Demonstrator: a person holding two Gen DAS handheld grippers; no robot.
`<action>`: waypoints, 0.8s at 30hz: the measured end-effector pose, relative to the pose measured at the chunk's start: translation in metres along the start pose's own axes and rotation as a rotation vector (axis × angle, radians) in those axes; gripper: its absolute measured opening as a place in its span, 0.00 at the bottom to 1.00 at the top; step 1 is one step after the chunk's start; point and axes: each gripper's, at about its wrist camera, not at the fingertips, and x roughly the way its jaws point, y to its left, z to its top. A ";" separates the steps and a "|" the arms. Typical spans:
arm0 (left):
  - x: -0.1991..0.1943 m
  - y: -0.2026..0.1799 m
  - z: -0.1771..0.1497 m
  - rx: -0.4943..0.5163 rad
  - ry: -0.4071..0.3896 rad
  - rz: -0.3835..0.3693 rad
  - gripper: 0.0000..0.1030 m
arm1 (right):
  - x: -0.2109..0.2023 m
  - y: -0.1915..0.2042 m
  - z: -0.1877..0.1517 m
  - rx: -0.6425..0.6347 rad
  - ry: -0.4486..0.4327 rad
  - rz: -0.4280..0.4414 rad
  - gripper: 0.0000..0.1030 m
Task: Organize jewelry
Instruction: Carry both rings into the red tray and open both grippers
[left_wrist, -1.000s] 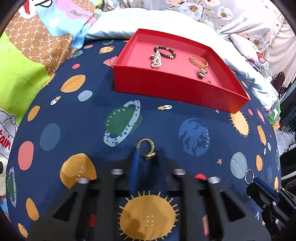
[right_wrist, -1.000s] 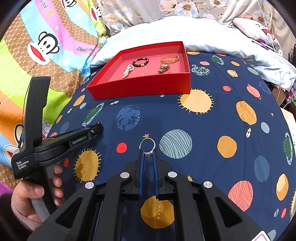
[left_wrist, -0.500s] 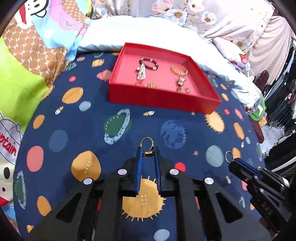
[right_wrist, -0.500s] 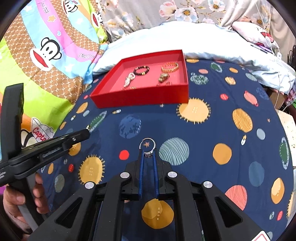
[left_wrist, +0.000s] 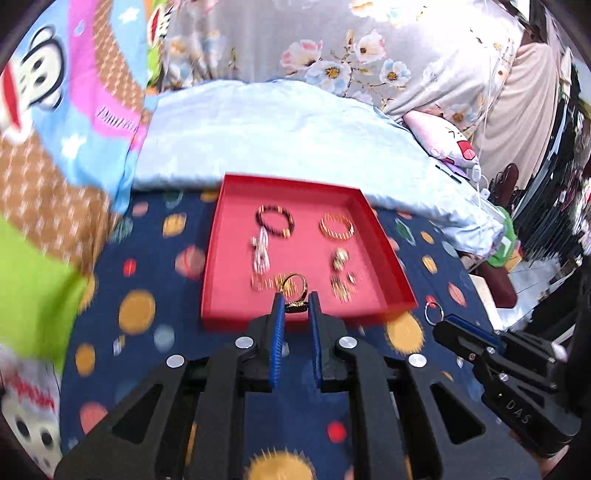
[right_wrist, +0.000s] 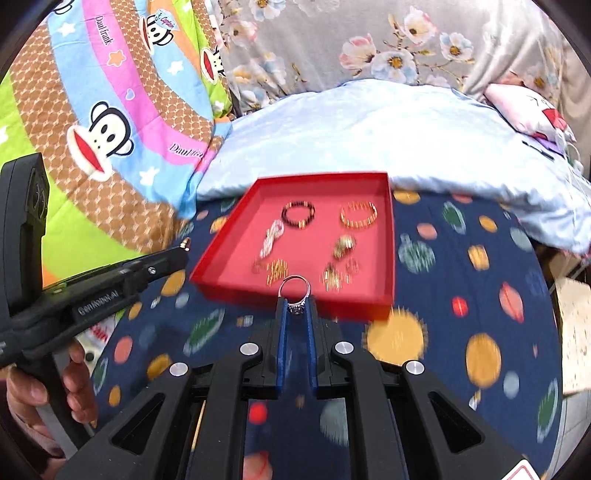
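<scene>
Both grippers are being carried closer to the red tray (left_wrist: 388, 254): left gripper (left_wrist: 294, 300) clamping a gold ring (left_wrist: 294, 286), right gripper (right_wrist: 295, 301) a silver ring (right_wrist: 294, 288) (bands upright), at its near edge for release.

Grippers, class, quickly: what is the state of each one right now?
Left gripper: shut on the gold ring.
Right gripper: shut on the silver ring.

Both grippers are black plastic with cut-out triangular frames, round silver screws and ribbed blue pads lining their fingers. The left gripper (left_wrist: 294, 309) matches the right gripper (right_wrist: 295, 303). White lettering marks the handles. A bare-skinned left hand (right_wrist: 44, 387) shows.
</scene>
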 end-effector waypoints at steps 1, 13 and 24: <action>0.010 0.000 0.008 0.008 0.004 0.004 0.12 | 0.012 -0.001 0.010 -0.002 0.007 0.003 0.08; 0.145 -0.001 0.063 0.086 0.103 0.040 0.12 | 0.139 -0.025 0.064 -0.027 0.116 -0.046 0.08; 0.159 0.027 0.069 -0.030 0.119 0.051 0.42 | 0.140 -0.033 0.067 -0.017 0.091 -0.058 0.19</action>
